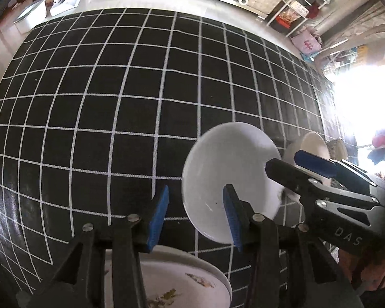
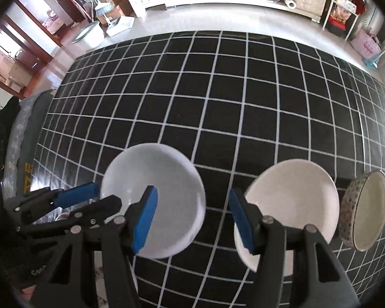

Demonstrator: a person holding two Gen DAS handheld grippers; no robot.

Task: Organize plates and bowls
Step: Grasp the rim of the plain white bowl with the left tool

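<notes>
Pointing steeply down at the black grid-lined tablecloth (image 2: 218,97), both grippers hang close together over the near part of the table. The left gripper (image 1: 196,213) has its blue pads apart with nothing between them; one pad shows against bare cloth, the other in front of the near-left rim of a white plate (image 1: 225,169), and whether that pad touches the plate cannot be told. Just below it, at the near edge of the left wrist view, lies a dirty plate (image 1: 192,282) with food scraps on it, partly hidden by the gripper's black frame.

The right gripper (image 2: 192,218) likewise has its jaws standing apart and empty. Its left pad appears in front of the white plate (image 2: 166,184); its right pad shows against the near-left edge of a cream plate (image 2: 295,197). Between the two pads only the cloth is seen. In the left wrist view the right gripper (image 1: 287,157) reaches in from the right, with its tips over the white plate's right rim.

Right of the cream plate, and just beside it, sits a bowl (image 2: 367,210) with a flowered outside and a pale inside.
</notes>
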